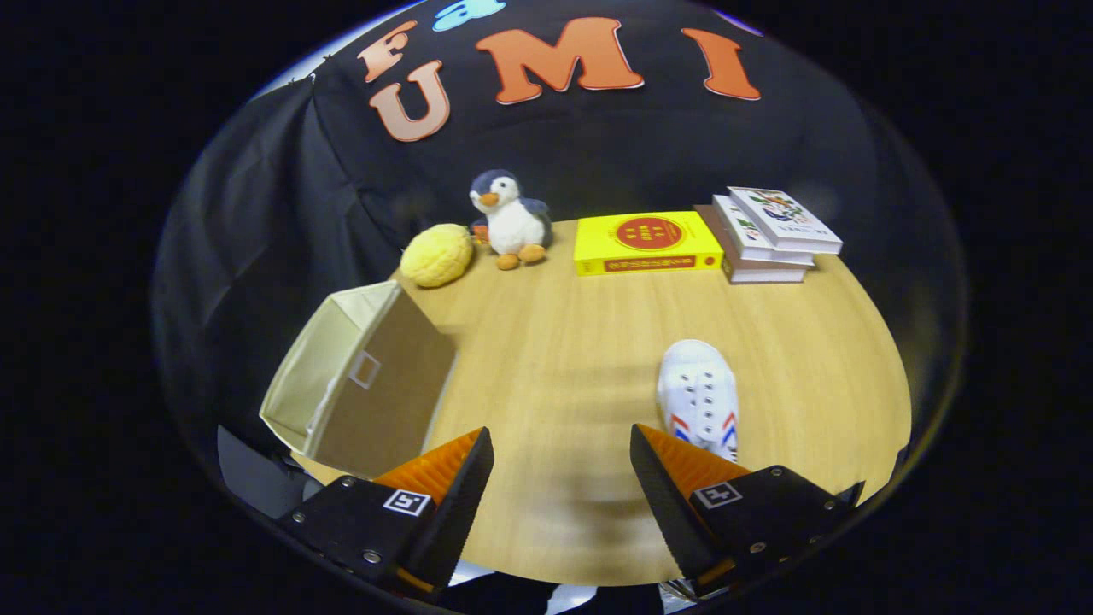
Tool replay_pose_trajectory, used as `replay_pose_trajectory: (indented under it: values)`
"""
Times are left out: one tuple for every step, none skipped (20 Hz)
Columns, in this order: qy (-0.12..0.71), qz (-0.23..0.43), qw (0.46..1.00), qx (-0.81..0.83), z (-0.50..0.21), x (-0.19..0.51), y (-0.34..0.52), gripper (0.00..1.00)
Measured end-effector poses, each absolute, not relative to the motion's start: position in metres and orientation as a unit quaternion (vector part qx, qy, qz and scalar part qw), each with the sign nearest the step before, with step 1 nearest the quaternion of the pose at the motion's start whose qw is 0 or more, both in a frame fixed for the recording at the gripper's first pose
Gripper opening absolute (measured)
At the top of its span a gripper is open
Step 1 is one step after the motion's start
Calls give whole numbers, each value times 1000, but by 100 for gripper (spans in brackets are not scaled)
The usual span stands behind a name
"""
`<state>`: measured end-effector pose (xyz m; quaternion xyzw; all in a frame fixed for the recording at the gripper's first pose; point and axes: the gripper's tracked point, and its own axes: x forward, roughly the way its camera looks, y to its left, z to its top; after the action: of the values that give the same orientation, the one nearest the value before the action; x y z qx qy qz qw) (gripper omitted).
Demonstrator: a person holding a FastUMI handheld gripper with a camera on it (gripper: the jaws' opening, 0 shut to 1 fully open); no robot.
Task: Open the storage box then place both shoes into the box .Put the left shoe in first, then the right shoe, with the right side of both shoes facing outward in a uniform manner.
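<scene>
One white shoe [698, 393] on the wooden bench [564, 359], toe pointing away, just ahead of the right finger and partly hidden behind it. Jaws [562, 478] spread wide, released, gripping nothing, bare bench between them. Beige storage box [359, 376] at the bench's left edge, just beyond the left finger, tipped with its open mouth facing left. Farther back: yellow plush ball [437, 254], penguin toy [511, 220], yellow book [646, 243], stack of books [767, 235].
</scene>
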<state>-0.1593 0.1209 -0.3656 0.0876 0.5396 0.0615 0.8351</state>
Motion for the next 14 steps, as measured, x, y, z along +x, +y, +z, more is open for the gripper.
replay_pose_trajectory:
  values:
    - [547, 46, 833, 75, -374, -166, 101, 96]
    - [553, 30, 830, 65, -382, -173, 82, 94]
    - [557, 14, 828, 55, -390, -178, 64, 93]
    - [562, -2, 826, 40, -396, -185, 45, 92]
    - [567, -13, 823, 29, -403, -189, 31, 91]
    - [574, -18, 819, 22, -413, -191, 23, 90]
    - [580, -20, 814, 17, -421, -195, 17, 89]
    - [585, -22, 810, 12, -427, -195, 12, 87]
    - [590, -21, 807, 7, -434, -198, 8, 86]
    - [598, -23, 801, 0, -442, -201, 4, 84]
    - [604, -24, 796, -4, -449, -204, 0, 83]
    - [609, -23, 792, -5, -455, -205, 0, 81]
    - [609, -17, 793, -4, -458, -203, 1, 80]
    - [612, -11, 791, -7, -462, -201, 3, 78]
